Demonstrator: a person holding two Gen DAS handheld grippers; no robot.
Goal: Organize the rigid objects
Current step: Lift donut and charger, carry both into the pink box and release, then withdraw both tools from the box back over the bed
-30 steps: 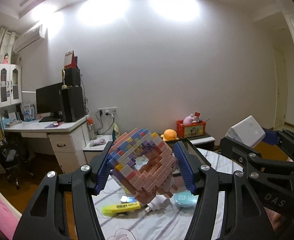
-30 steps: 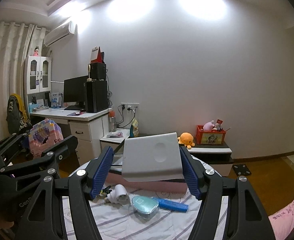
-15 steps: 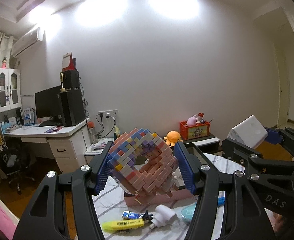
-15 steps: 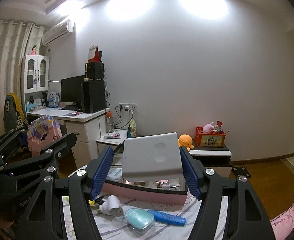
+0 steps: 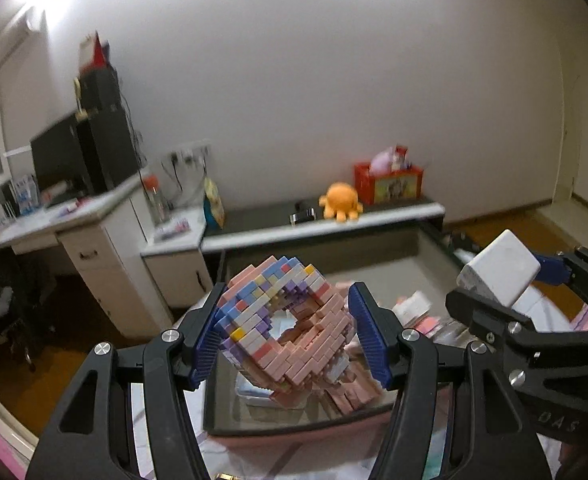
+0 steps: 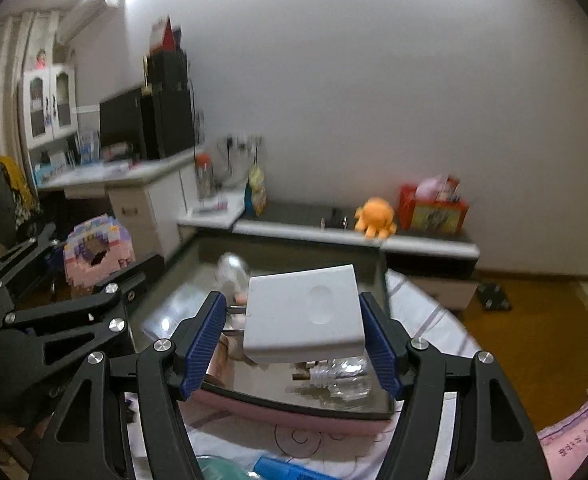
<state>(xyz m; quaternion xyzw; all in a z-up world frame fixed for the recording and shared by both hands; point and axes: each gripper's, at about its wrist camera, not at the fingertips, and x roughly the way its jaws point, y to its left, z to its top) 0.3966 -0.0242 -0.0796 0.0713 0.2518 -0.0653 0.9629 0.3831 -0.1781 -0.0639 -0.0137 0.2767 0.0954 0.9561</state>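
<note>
Left wrist view: left gripper (image 5: 289, 336) clenched on a ring-shaped block model (image 5: 289, 330) of pink, blue, purple and yellow bricks, blue pads pressing both its sides, held tilted above the near-left part of a pink-sided storage box (image 5: 294, 446). Box interior is dark, with blurred pink and white packets inside; contents not identifiable. Right gripper (image 5: 506, 280) shows at the right edge, letters "DAS" readable on its black frame, grasping a white box (image 5: 498, 276) over the right side of the storage box. Far back, a low shelf carries an orange plush (image 5: 341, 202) and a red toy crate (image 5: 388, 182); bare wood floor lies left and far right. Right wrist view: right gripper (image 6: 294, 322) pads bear on both sides of the white box (image 6: 306, 314), which has a round dimple on top and hangs over the storage box (image 6: 294, 414). Clear bottles and pinkish items lie blurred inside. Left gripper (image 6: 93, 264) with the block model (image 6: 95, 254) sits at the left, beside the storage box's left edge. Striped cloth (image 6: 426, 308) under the box; small pink writing at the lower right, unreadable.
</note>
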